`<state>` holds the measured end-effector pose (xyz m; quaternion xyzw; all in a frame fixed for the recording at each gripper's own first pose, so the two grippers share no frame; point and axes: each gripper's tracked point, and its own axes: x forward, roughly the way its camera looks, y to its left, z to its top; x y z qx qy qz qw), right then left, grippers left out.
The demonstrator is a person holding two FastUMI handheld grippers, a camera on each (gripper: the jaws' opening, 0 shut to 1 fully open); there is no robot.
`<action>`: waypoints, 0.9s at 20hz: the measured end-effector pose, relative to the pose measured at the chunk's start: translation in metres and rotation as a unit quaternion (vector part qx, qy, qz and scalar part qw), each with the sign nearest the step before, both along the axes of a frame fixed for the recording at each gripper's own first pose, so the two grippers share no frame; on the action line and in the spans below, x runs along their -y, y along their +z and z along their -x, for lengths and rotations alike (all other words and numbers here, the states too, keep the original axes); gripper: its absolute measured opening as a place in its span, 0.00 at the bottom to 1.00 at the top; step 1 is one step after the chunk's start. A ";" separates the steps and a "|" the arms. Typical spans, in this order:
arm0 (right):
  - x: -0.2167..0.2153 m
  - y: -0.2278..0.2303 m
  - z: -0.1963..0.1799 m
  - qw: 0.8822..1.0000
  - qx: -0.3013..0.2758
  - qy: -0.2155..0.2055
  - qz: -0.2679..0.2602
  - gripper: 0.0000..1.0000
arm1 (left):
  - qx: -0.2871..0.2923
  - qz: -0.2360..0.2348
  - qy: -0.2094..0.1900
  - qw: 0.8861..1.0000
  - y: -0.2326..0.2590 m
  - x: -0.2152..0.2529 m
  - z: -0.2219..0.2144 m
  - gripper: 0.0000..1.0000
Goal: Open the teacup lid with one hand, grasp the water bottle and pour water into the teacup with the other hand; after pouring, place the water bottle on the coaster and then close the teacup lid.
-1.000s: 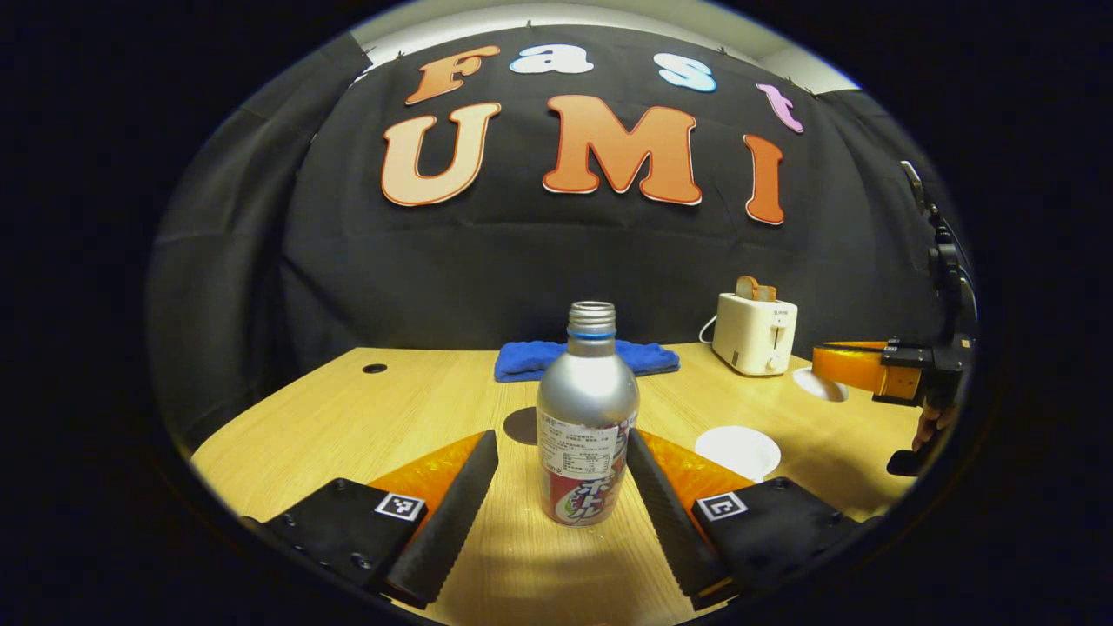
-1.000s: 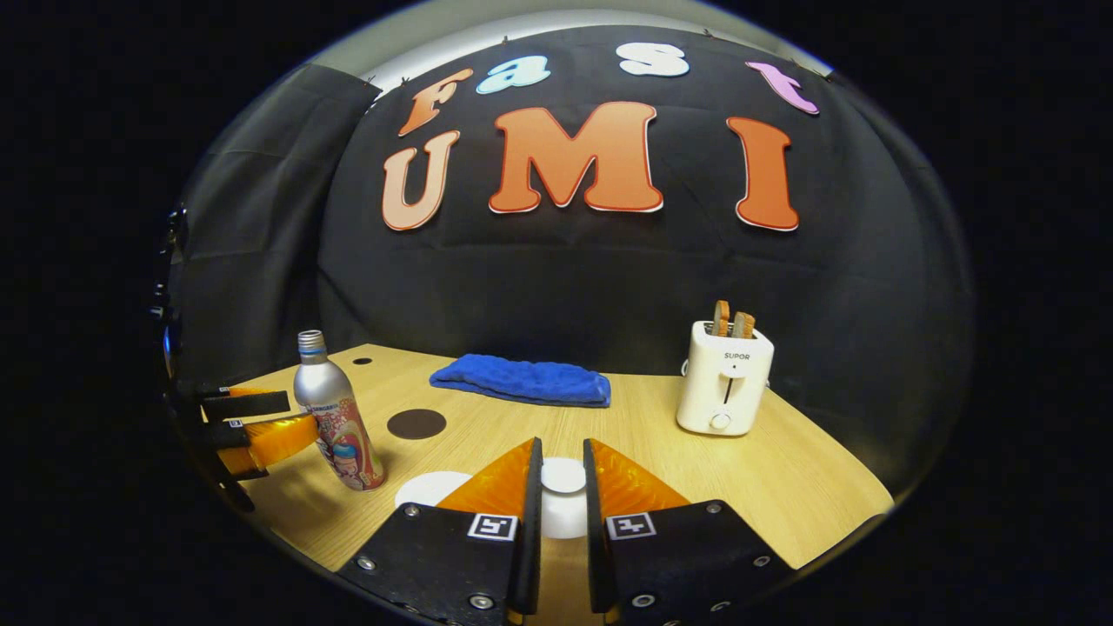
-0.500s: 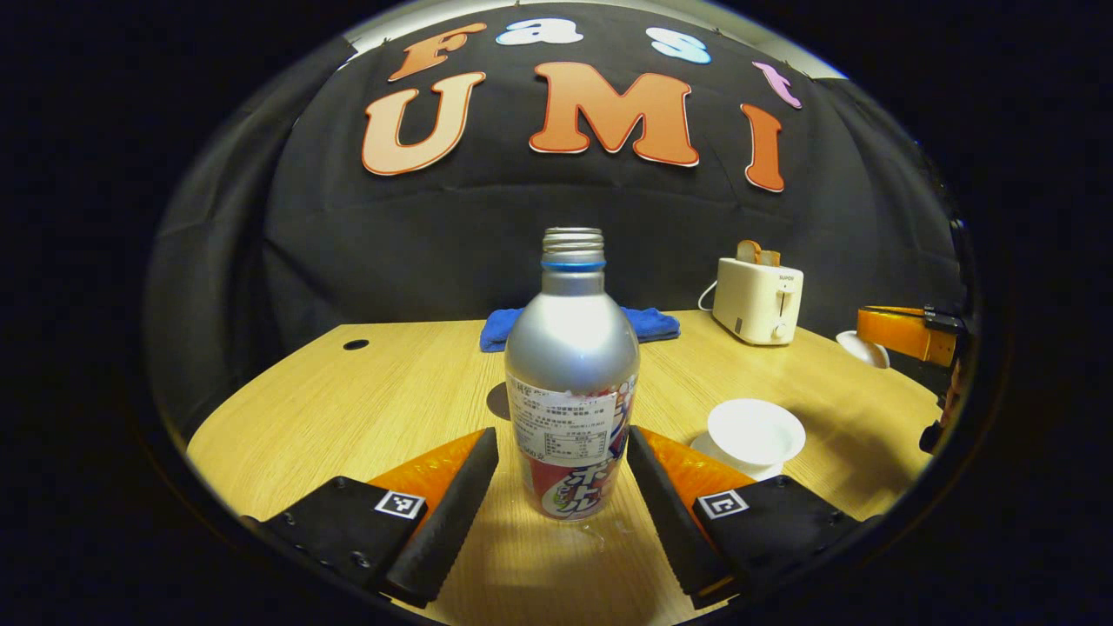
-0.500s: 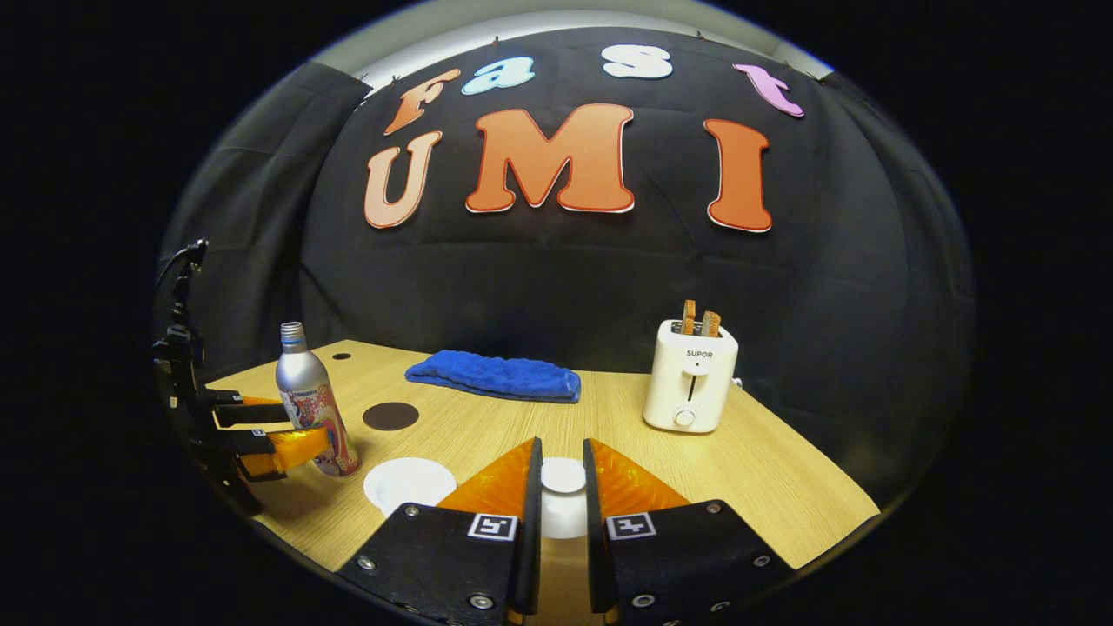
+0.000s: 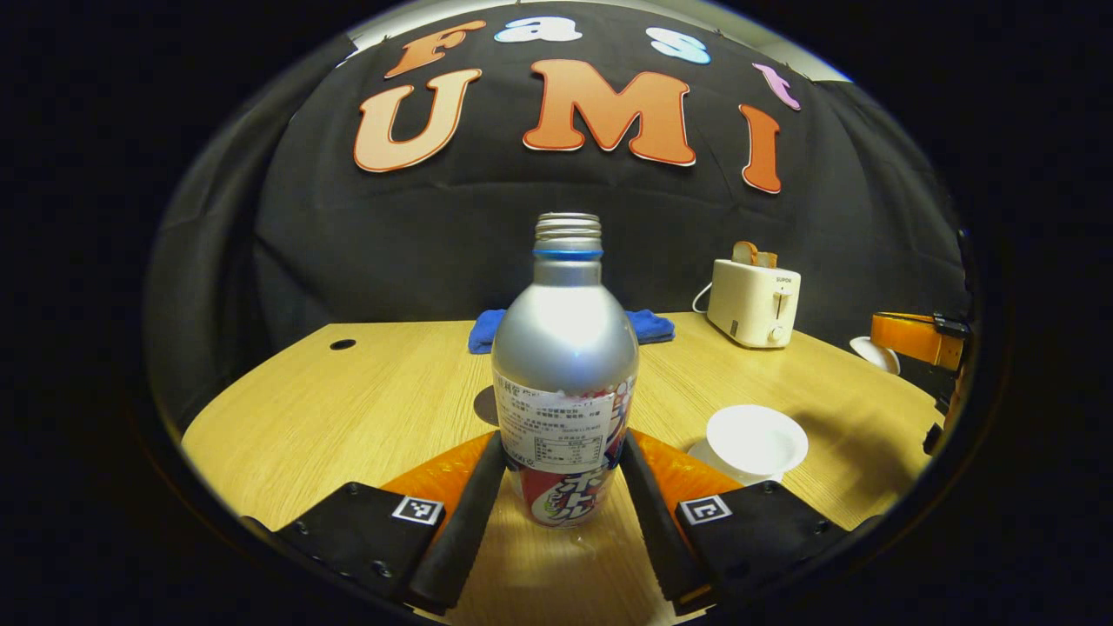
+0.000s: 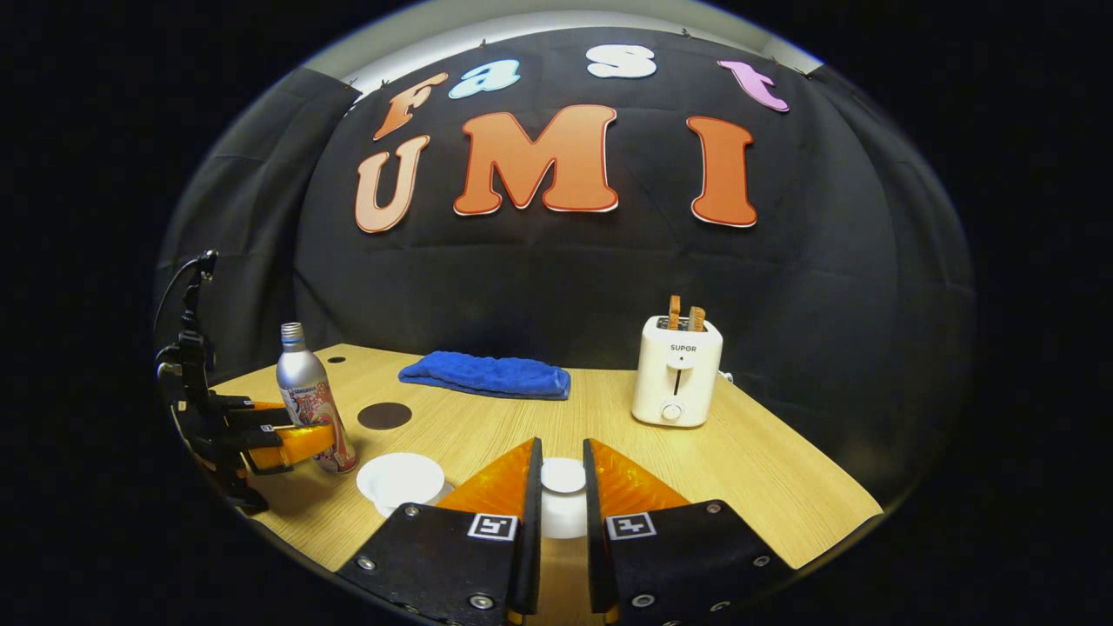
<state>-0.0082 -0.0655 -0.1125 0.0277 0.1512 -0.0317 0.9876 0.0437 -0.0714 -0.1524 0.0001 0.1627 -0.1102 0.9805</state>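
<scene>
Left gripper view has the left tool [image 5: 556, 474] clenched on the water bottle [image 5: 563, 365] at its labelled lower body, near the surface's [image 5: 348, 409] front edge beside the open teacup [image 5: 755, 442]. Smooth metal looks slippery. The right tool [image 6: 556, 513] grasps the lid [image 6: 563, 476], level.

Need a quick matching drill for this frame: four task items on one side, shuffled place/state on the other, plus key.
Things:
1. water bottle
2. teacup lid
3. teacup
4. coaster

Places or states:
A. gripped in the right tongs
B. uncovered, standing on the table
C. bare, lying on the table beyond the bottle
D. upright, gripped in the left tongs

Pairs: 1-D, 2-A, 3-B, 4-C
</scene>
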 end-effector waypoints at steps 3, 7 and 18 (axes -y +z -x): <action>0.005 0.003 0.000 1.000 0.004 -0.007 -0.010 0.23 | 0.001 -0.047 0.009 0.999 0.002 -0.009 -0.007 0.84; 0.012 0.005 0.005 1.000 0.009 -0.007 -0.003 0.23 | 0.012 -0.130 0.006 0.991 0.012 -0.023 -0.012 0.80; 0.011 0.003 0.011 1.000 0.020 0.015 -0.004 0.23 | 0.080 -0.352 -0.037 0.932 0.023 -0.011 -0.017 0.83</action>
